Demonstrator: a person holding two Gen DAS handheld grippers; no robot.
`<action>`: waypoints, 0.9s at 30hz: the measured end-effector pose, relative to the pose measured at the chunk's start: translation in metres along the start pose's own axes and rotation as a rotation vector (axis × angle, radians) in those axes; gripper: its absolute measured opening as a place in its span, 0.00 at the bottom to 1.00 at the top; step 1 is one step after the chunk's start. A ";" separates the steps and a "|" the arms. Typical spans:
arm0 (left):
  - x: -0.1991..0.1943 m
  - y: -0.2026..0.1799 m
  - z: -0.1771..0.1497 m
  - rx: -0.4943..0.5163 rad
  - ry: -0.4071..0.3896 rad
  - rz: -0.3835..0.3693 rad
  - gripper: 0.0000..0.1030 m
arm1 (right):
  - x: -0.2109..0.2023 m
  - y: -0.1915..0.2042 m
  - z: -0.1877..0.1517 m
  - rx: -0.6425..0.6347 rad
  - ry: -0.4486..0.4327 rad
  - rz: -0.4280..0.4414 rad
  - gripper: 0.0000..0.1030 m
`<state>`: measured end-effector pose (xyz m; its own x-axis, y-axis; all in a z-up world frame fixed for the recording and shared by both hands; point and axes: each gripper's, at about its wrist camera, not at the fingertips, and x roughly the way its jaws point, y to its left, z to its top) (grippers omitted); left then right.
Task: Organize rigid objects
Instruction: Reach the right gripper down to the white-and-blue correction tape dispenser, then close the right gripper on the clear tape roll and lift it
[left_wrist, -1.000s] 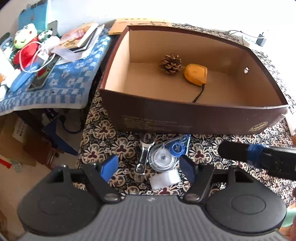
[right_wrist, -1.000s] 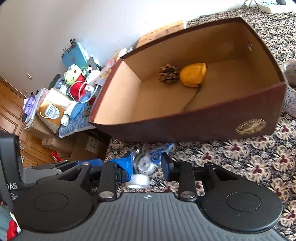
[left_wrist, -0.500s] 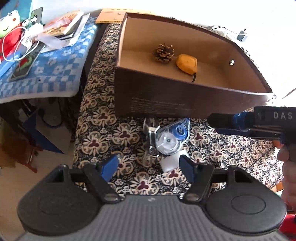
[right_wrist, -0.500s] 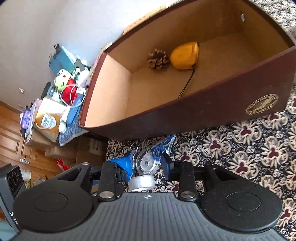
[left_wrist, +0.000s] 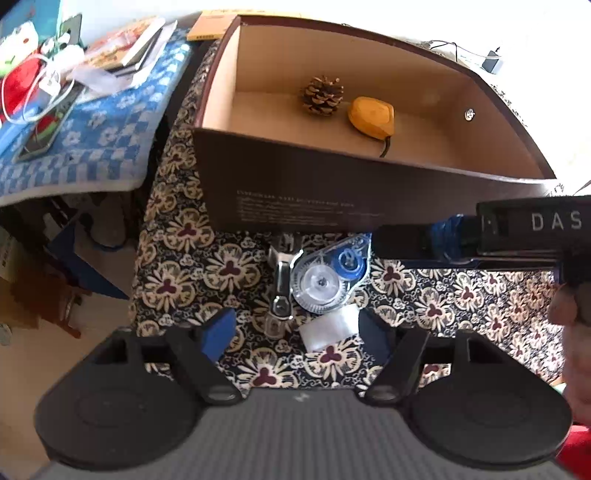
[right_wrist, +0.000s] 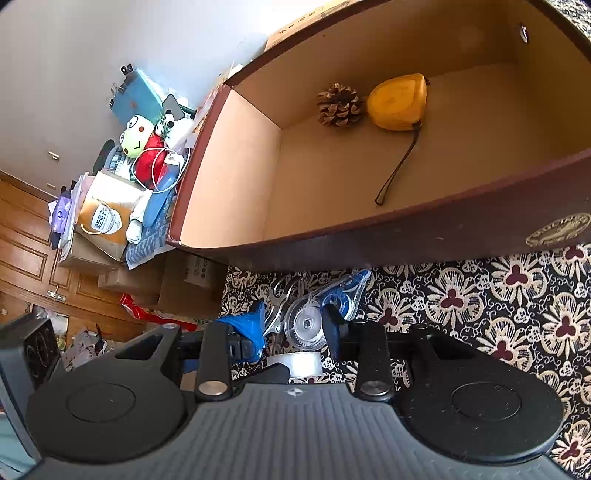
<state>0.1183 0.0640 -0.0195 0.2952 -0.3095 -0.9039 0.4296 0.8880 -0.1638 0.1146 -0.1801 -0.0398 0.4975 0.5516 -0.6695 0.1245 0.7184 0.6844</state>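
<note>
A clear correction-tape dispenser (left_wrist: 325, 278) with a blue reel lies on the patterned cloth in front of the brown box (left_wrist: 295, 195). A metal clipper (left_wrist: 280, 291) lies at its left and a clear tape roll (left_wrist: 328, 328) just below. My left gripper (left_wrist: 295, 332) hangs open above these, holding nothing. My right gripper (right_wrist: 293, 325) reaches in from the right. Its jaws are opening and straddle the dispenser (right_wrist: 306, 325) without pressing on it. Inside the box lie a pine cone (right_wrist: 340, 105) and a yellow tape measure (right_wrist: 399, 101).
Left of the box, a blue checked cloth (left_wrist: 92, 147) carries books, cables and a phone. Plush toys, a bag and cardboard boxes are piled by the wall (right_wrist: 122, 177). The patterned table's edge (left_wrist: 140, 258) drops to the floor at the left. A hand (left_wrist: 569, 314) holds the right gripper.
My left gripper has tipped further down, so the box sits higher in its view. My right gripper has come in from the right, closer to the dispenser, and its jaws have widened slightly.
</note>
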 end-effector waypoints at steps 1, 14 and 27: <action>0.001 0.001 0.000 -0.007 0.009 -0.005 0.68 | 0.000 -0.002 -0.001 0.006 0.004 0.001 0.16; -0.003 0.012 -0.010 0.022 0.016 -0.127 0.68 | 0.006 -0.012 -0.008 0.078 0.073 0.006 0.16; 0.013 0.003 -0.007 -0.006 0.046 -0.228 0.65 | 0.031 -0.005 -0.017 0.084 0.177 0.048 0.18</action>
<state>0.1175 0.0646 -0.0339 0.1522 -0.4867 -0.8602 0.4761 0.7988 -0.3677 0.1148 -0.1596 -0.0694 0.3472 0.6552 -0.6710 0.1794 0.6559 0.7332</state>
